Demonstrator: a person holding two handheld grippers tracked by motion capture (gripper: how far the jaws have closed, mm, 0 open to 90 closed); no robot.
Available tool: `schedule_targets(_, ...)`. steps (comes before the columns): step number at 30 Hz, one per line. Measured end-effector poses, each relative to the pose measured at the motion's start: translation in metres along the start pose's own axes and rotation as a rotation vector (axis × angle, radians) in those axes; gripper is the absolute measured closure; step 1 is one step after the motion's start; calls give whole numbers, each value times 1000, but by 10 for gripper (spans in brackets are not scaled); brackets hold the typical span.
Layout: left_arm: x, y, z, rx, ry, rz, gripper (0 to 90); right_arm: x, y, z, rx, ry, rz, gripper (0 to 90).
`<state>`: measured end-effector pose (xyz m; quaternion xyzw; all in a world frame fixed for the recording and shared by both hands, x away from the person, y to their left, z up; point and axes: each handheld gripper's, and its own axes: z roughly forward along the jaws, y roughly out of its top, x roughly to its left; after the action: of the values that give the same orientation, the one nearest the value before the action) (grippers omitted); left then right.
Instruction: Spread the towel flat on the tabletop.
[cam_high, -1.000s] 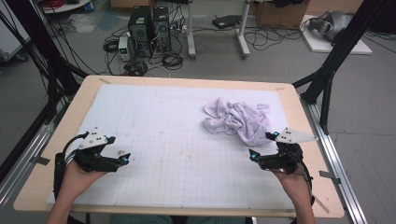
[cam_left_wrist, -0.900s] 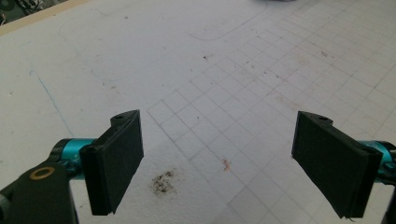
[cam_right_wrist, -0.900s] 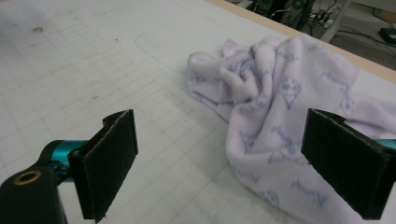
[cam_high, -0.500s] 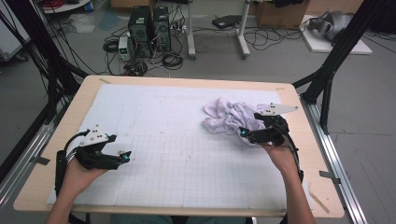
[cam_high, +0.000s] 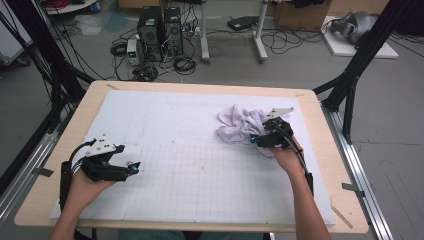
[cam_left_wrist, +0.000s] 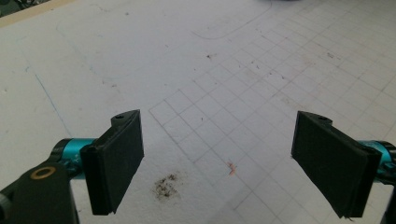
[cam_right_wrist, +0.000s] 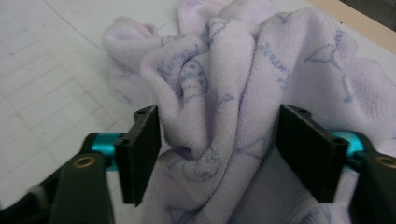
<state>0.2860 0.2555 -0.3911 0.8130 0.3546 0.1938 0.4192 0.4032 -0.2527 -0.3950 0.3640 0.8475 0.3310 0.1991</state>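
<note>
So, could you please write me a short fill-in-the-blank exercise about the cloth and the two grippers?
1. The crumpled lilac cloth lies on the white ____-lined mat.
2. A fold of the cloth bulges between the jaws of the ____ gripper.
3. The left gripper has its jaws ____, with nothing between them.
4. The mat rests on a ____ table.

Missing words: grid; right; open; wooden
</note>
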Motion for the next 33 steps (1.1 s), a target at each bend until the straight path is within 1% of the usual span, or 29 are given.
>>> schedule_targets(2,0,-2,1,1,-1,-3,173,0,0,5,8,-11,-6,392)
schedule_targets(3,0,-2,1,4,0,-3,173,0,0,5,8,-11,-6,392)
schedule_targets(4,0,-4,2,1,-1,-11,174,0,0,7,16,-6,-8,474)
schedule_targets(5,1,-4,2,1,-1,-12,175,0,0,7,21,-3,-10,529)
schedule_targets(6,1,-4,2,1,-1,-12,176,0,0,7,21,-3,-10,529)
schedule_targets(7,1,-5,2,6,-1,-11,177,1,0,7,28,4,-29,632)
schedule_targets(8,1,-5,2,6,-1,-11,177,1,1,6,29,9,-33,662)
schedule_targets(10,1,-5,2,6,-1,-10,178,1,1,5,26,14,-37,678)
schedule_targets(11,1,-5,1,1,-2,-12,180,2,2,0,7,54,-21,696)
schedule_targets(13,1,-5,1,0,1,-18,182,7,5,-6,-16,84,-25,706)
schedule_targets(14,1,-5,1,0,1,-18,182,7,5,-6,-16,84,-25,706)
schedule_targets(15,2,-4,1,0,2,-16,182,14,9,-12,-36,110,-49,711)
schedule_targets(18,1,-2,-1,-5,6,-7,182,27,17,-26,-80,160,-65,713)
schedule_targets(19,0,-1,-1,-9,5,-9,182,33,20,-31,-95,174,-80,713)
schedule_targets(21,0,0,-2,-9,4,-5,182,48,25,-39,-108,195,-120,713)
schedule_targets(23,-1,1,-2,-8,5,-5,182,62,28,-47,-123,230,-147,713)
schedule_targets(26,-2,4,-2,-17,4,-3,180,82,30,-55,-164,299,-178,715)
schedule_targets(30,-4,7,-3,-20,2,4,180,114,28,-61,-177,394,-233,716)
schedule_targets(31,-5,8,-3,-22,3,7,180,122,27,-61,-184,424,-246,715)
schedule_targets(32,-4,9,-4,-23,1,13,180,130,25,-62,-183,460,-248,716)
schedule_targets(33,-5,9,-4,-26,0,10,180,137,23,-62,-180,485,-263,715)
